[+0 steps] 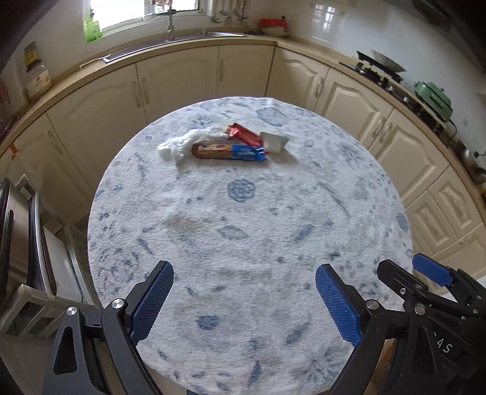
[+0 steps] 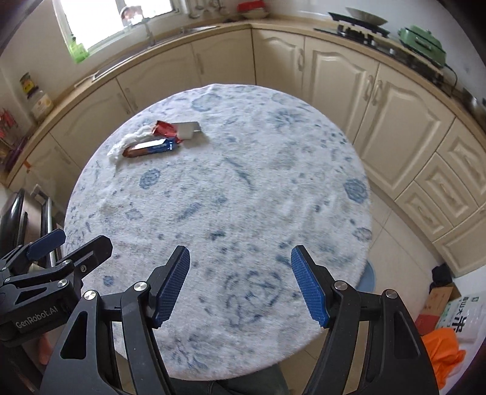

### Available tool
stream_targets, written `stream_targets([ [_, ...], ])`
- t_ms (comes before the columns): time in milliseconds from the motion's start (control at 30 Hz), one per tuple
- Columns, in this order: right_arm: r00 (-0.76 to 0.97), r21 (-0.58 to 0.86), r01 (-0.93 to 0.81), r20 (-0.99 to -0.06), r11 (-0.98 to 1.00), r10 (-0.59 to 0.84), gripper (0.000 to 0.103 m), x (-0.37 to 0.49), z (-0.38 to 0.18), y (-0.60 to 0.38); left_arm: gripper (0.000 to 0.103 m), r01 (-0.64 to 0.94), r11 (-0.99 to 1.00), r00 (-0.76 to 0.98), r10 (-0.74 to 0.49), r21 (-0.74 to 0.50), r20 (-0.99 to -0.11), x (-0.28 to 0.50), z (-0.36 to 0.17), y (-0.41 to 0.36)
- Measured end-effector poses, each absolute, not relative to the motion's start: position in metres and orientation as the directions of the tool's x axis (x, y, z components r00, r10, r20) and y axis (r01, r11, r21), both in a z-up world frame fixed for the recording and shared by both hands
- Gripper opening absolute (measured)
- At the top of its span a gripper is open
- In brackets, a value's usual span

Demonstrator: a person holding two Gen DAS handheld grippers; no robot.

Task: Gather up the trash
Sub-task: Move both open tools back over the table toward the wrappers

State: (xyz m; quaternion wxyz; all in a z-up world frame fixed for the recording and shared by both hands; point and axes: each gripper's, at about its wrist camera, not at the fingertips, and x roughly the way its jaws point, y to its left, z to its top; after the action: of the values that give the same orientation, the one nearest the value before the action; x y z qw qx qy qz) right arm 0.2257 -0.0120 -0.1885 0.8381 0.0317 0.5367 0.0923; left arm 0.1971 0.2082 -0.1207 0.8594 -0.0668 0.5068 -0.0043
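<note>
Left wrist view: the left hand-held gripper (image 1: 244, 299) and the right hand-held gripper (image 2: 240, 284) both gape wide, holding nothing, above the worktop (image 1: 243, 243); wrappers (image 1: 229, 150) lie far off.

Soft daylight from the overexposed window (image 1: 145, 12); strong fisheye bending at the edges, slight motion blur throughout.

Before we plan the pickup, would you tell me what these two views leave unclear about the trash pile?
- Tissue: partly under the blue wrapper in both views, so its full extent is hidden.
- White packet: the red wrapper covers its near end.
- Wrapper print: too small and blurred to read.
- A bin: none in view; the floor by the table is cut off by the frame edge.
</note>
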Motion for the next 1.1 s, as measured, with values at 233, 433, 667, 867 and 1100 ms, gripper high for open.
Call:
stream_targets([
  [233,0.357,0.177,-0.162,-0.907,0.971,0.225,0.071,0.278,-0.200,0.032,0.092,-0.144,0.982,0.464,-0.042,-0.122,-0.885,0.238,-0.136,0.265],
  [433,0.333,0.176,-0.142,-0.918,0.974,0.215,0.071,0.338,-0.213,0.058,0.092,-0.159,0.979,0.461,-0.042,-0.129,-0.886,0.296,-0.154,0.295],
  [667,0.276,0.175,-0.100,-0.941,0.980,0.196,0.071,0.411,-0.246,0.075,0.093,-0.120,0.979,0.432,-0.100,-0.167,-0.896,0.381,-0.186,0.315],
  [867,0.247,0.169,-0.091,-0.951,0.981,0.187,0.071,0.446,-0.268,0.086,0.092,-0.101,0.976,0.409,-0.134,-0.190,-0.903,0.432,-0.213,0.331],
  [1100,0.246,0.160,-0.085,-0.953,0.983,0.176,0.068,0.462,-0.279,0.093,0.093,-0.063,0.981,0.398,-0.143,-0.183,-0.906,0.457,-0.230,0.327],
])
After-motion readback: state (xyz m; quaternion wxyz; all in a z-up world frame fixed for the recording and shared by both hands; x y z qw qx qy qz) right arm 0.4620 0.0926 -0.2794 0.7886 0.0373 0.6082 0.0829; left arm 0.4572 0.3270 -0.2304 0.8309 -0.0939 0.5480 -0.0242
